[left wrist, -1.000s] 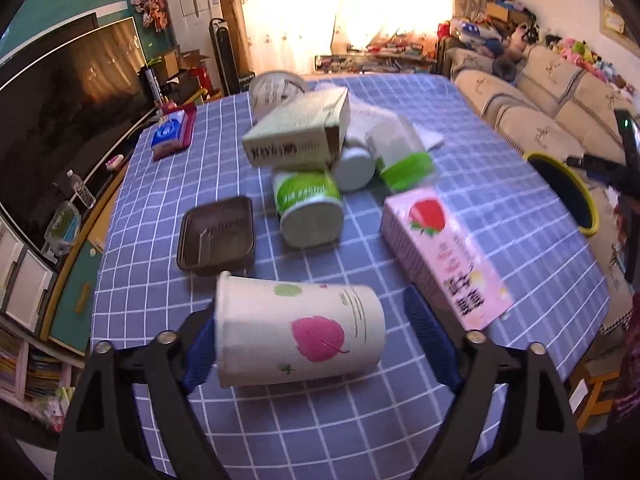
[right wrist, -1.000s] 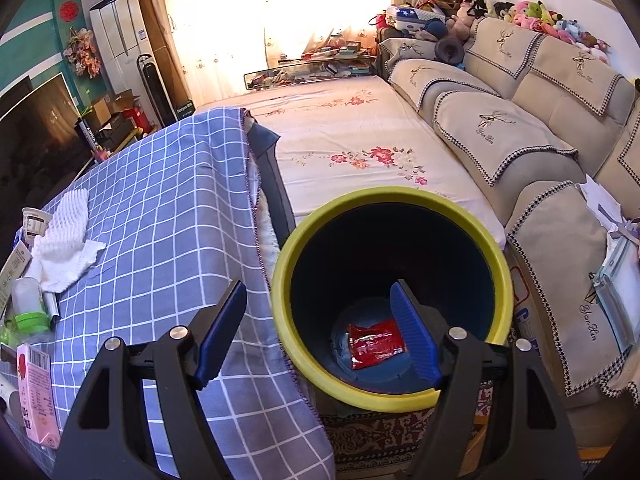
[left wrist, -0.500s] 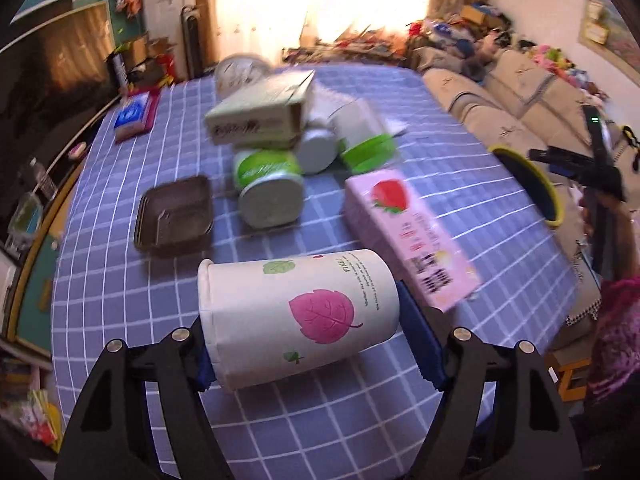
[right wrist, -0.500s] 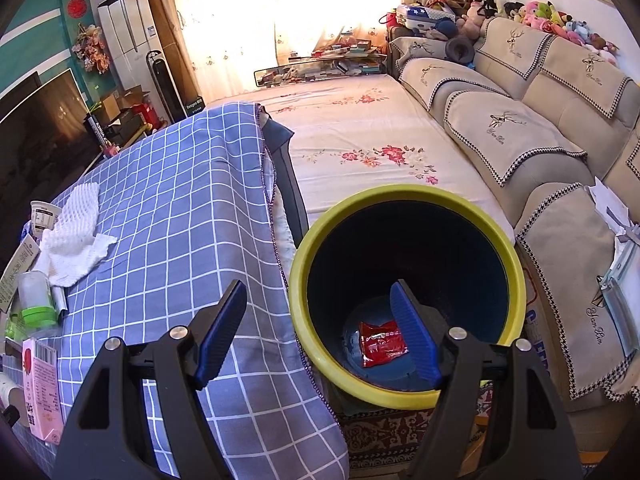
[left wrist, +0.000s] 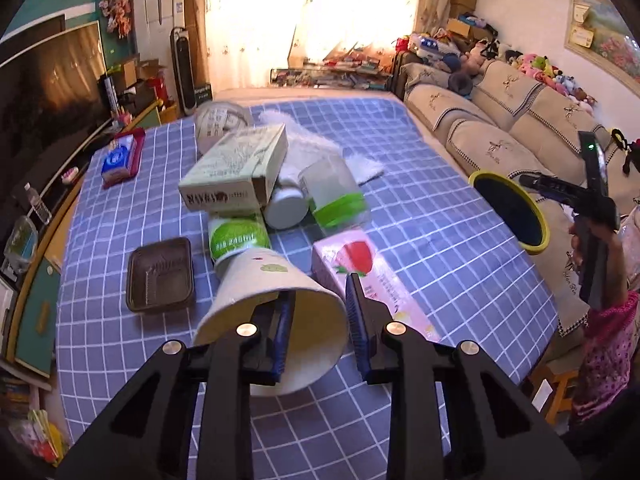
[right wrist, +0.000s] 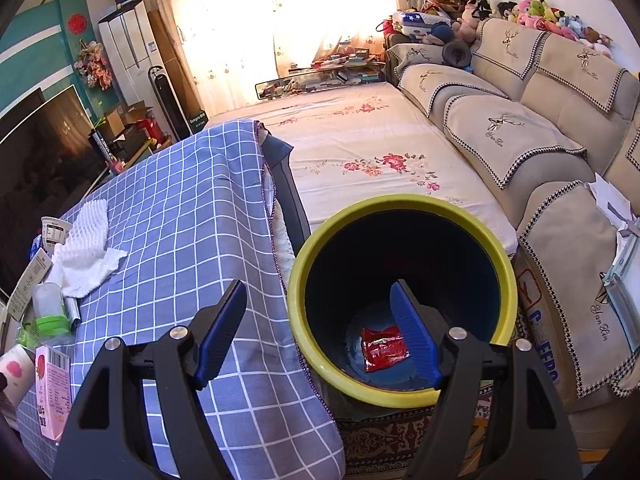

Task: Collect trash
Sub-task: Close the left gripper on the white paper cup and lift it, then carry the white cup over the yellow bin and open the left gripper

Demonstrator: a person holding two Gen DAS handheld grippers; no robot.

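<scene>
**Tool pinches the rim of one paper cup; bin waits beside the worktop**

Left tool (left wrist: 318, 326) is closing on the wall of one paper cup (left wrist: 264, 288): one blue finger sits inside the cup's open mouth, the other outside against its right side, so the rim wall is caught between them. The cup is tilted, mouth toward the camera, over the near part of the blue checked worktop (left wrist: 420, 208).

Just right of the cup lies one pink strawberry carton (left wrist: 360, 268), flat on the cloth. Behind the cup is one green-labelled tub (left wrist: 236, 238) on its side, and left of it one dark brown plastic tray (left wrist: 160, 274). Farther back, piled together, are one pale green box (left wrist: 236, 172), one white round container (left wrist: 286, 206), one clear bottle with a green cap (left wrist: 334, 196), one white foam net (left wrist: 304, 144) and one round printed lid or tub (left wrist: 218, 120). One small blue-and-red packet (left wrist: 120, 156) lies apart near the far left edge.

Right tool (right wrist: 316, 330) is spread wide with nothing between its fingers, hanging above the near rim of one yellow-rimmed bin (right wrist: 496, 264) that stands on the floor just beside the worktop's right edge. One red wrapper (right wrist: 382, 348) lies on the bin's bottom. Beyond the bin are a flowered bed cover (right wrist: 360, 148) and a beige sofa (right wrist: 520, 120).
</scene>
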